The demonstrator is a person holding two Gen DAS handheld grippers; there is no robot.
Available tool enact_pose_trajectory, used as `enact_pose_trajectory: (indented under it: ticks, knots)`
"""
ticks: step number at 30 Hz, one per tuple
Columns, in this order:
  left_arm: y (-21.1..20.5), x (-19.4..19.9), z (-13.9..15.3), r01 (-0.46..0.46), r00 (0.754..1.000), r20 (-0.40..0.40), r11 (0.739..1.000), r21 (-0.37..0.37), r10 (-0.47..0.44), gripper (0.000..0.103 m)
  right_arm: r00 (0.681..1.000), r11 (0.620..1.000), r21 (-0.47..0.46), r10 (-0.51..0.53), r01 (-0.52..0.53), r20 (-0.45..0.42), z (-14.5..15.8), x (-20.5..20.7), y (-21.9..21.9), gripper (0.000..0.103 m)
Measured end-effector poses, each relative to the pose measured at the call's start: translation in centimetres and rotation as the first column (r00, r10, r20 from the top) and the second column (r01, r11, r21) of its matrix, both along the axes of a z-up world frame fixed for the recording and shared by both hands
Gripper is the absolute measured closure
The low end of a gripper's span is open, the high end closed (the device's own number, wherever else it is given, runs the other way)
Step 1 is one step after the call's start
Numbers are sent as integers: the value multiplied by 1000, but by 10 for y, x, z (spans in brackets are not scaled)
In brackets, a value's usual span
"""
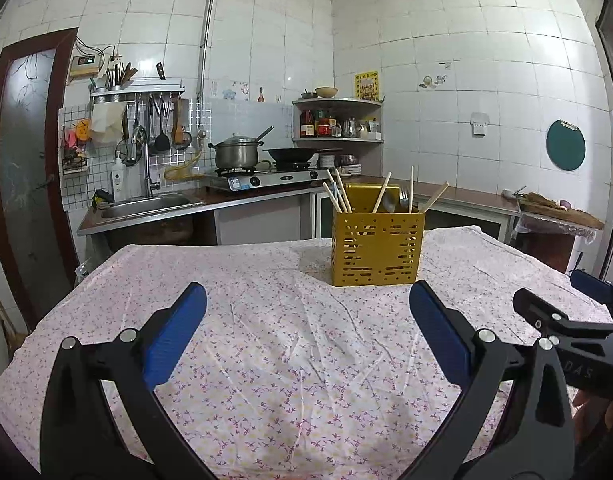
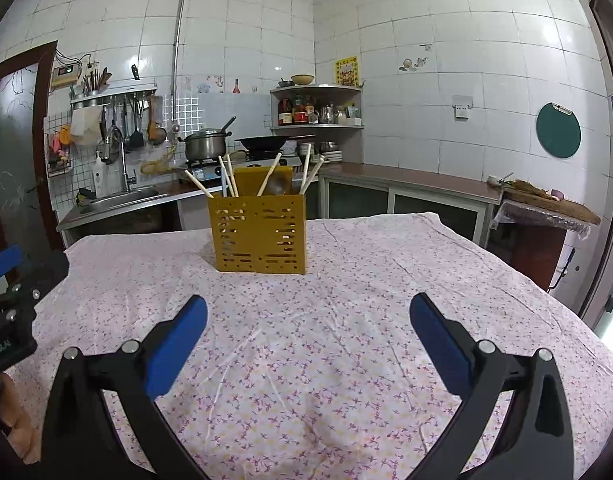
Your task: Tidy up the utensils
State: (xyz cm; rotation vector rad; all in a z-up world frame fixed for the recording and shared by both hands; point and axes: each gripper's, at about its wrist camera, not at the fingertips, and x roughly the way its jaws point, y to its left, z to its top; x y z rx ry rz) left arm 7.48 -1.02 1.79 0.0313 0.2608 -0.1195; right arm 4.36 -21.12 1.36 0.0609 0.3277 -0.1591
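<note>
- One table under a white floral-print cloth (image 1: 266,320) fills both wrist views; its surface is wrinkled.
- One yellow perforated metal utensil holder (image 1: 377,249) stands upright on the cloth, well ahead of both tools.
- Left gripper (image 1: 306,308), black with blue pads: jaws spread wide, gripping nothing, above bare cloth.
- Right gripper (image 2: 308,316), same build: jaws spread wide, empty, touching nothing; it appears at the right edge of the left view.
- Several light wooden chopsticks (image 1: 342,196) lean inside the holder.
- One metal fork (image 1: 404,199) and one metal spoon (image 1: 388,202) stand among them.
</note>
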Motion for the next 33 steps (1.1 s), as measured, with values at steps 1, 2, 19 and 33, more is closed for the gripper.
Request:
enact_pose_trajectory:
  ticks: [1, 2, 19, 33]
  knots:
    - [0, 0, 0, -1, 1000, 2, 1000, 2, 1, 5, 1000, 1000, -4, -1, 1, 2, 1, 0, 1, 4]
    - [0, -1, 1, -1, 1000, 4, 1000, 3, 1, 5, 1000, 1000, -7, -2, 2, 4, 2, 0, 1, 4]
    - [2, -5, 1, -19, 1000, 13, 1000, 1, 19, 5, 1000, 1000, -21, 8, -7, 25, 13, -3, 4, 4]
    - [4, -2, 1, -13, 1000, -6, 1000, -9, 13, 5, 1000, 1000, -18, 11, -11, 21, 11, -2, 7, 4]
